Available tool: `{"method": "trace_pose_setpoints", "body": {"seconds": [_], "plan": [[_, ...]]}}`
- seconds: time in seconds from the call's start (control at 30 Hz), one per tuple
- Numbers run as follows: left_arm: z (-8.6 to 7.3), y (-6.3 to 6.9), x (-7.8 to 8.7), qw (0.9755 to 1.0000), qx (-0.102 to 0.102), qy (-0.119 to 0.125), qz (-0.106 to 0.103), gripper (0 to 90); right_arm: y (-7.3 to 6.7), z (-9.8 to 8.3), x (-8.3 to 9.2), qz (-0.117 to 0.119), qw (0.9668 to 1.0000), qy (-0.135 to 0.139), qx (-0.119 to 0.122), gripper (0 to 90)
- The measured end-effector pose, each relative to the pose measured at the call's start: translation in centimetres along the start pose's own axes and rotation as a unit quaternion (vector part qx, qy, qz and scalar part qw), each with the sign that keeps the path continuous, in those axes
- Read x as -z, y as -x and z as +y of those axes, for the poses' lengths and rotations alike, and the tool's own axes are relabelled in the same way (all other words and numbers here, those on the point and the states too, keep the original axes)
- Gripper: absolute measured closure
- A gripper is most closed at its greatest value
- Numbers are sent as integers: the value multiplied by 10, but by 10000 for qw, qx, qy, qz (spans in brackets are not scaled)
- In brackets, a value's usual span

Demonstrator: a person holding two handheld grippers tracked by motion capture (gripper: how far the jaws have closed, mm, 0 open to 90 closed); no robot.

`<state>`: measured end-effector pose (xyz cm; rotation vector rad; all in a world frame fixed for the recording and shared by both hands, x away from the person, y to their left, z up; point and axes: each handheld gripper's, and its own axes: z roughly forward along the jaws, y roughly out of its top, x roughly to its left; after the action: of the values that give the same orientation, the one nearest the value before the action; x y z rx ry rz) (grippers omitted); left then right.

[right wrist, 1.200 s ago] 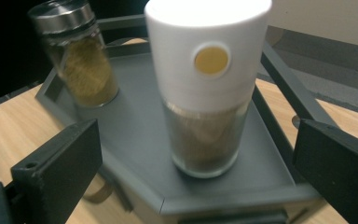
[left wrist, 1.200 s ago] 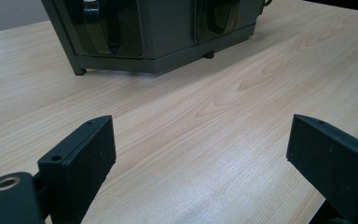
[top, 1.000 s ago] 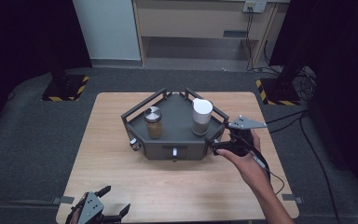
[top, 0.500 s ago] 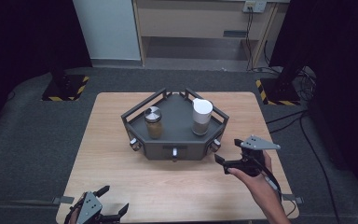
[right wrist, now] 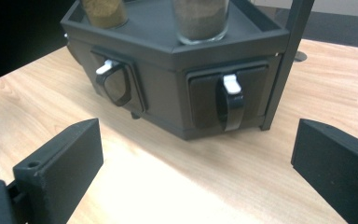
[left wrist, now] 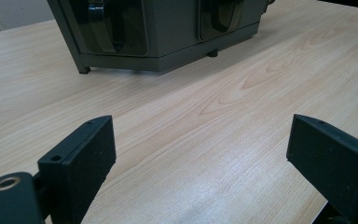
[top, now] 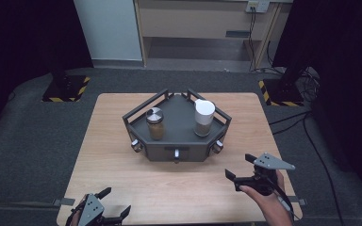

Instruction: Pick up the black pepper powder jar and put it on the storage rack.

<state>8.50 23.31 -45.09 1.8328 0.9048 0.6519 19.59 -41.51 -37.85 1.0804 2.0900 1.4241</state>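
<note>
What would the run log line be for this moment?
right gripper: open, empty, off the rack's front right | left gripper: open, empty, near table edge | rack: holds jar and white-capped jar

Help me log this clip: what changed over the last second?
The right tool drew back from the rack's right front corner toward the table's near edge, jaws open, holding nothing. The left tool stayed at the near left edge; the jar and white-capped jar did not move.
</note>
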Motion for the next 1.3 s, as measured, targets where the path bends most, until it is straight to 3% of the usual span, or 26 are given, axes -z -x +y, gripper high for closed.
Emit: {"method": "trace_pose_setpoints", "body": {"seconds": [0.37,1.2,1.3], "plan": [[-1,0,3,10000,48,18,72,66,-5,-28,11,-40,9999,44,-93,26],[-3,0,6,9997,141,40,215,67,-10,-64,29,-243,9995,90,-158,26],[-4,-2,7,9995,218,61,209,67,-12,-67,29,-280,9996,47,-73,26]]}}
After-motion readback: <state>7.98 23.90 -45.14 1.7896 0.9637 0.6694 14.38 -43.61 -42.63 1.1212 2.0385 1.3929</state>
